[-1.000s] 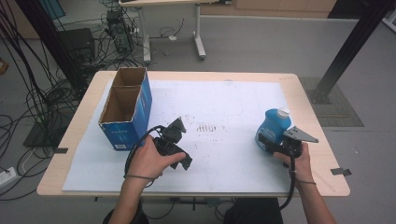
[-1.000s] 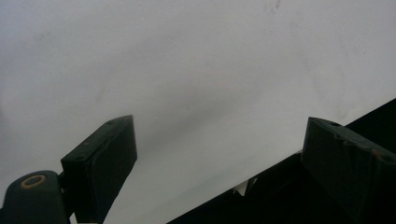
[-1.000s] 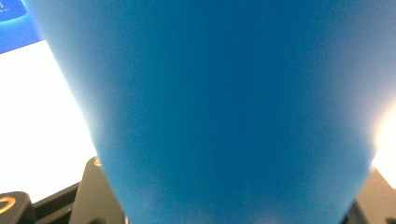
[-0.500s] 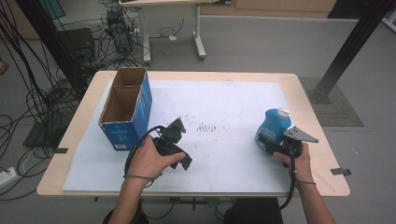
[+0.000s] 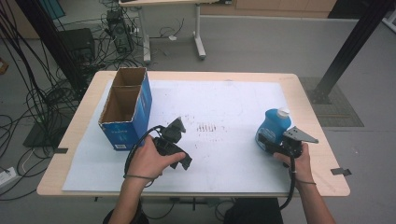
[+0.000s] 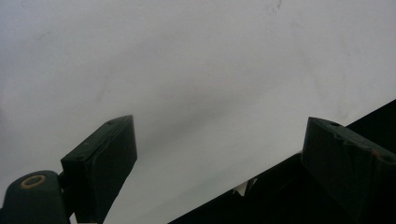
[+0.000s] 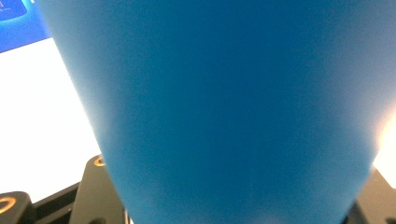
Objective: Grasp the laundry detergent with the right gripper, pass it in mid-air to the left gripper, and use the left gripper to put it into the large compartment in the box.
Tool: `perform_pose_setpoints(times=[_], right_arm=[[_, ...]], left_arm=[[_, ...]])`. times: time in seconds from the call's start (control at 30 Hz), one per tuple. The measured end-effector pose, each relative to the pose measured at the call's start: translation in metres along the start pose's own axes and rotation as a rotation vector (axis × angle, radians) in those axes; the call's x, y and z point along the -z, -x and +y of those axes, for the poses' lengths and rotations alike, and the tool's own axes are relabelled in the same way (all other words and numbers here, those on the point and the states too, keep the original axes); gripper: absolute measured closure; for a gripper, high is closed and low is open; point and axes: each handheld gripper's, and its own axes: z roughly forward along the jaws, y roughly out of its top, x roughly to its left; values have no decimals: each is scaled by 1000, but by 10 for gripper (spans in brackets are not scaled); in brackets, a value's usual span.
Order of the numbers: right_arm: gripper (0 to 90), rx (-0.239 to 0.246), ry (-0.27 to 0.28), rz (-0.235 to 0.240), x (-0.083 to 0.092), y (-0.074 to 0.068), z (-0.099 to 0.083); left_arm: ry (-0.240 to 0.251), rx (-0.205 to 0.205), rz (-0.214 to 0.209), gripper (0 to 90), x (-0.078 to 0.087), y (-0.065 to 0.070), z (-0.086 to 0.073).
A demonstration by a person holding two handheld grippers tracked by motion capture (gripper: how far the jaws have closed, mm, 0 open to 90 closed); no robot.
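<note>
a blue bottle [image 5: 271, 132] with a white cap stands upright on the white sheet near the table's right edge.

Both forearms are bare, with a thin dark band around the left wrist [image 5: 135, 176]. The left gripper [image 5: 172, 140] is black, a black cable looping from it. The right gripper [image 5: 286, 145] is black too, topped by a grey three-cornered plate, its fingers [image 7: 100, 186] showing small brass-coloured rings.

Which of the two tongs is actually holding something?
The right tongs, at the right side of the table: they are clamped around the blue bottle. The left tongs near the cardboard box stand open over bare white paper.
</note>
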Motion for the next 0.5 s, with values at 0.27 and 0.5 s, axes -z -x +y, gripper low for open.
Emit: perform_pose_setpoints(times=[0.27, 0.5], right_arm=[[402, 3, 2, -2, 0, 0, 0], [402, 5, 3, -4, 0, -1, 0]], left_arm=[[-5, -4, 0, 109, 0, 0, 0], [0, 0, 0, 109, 0, 0, 0]])
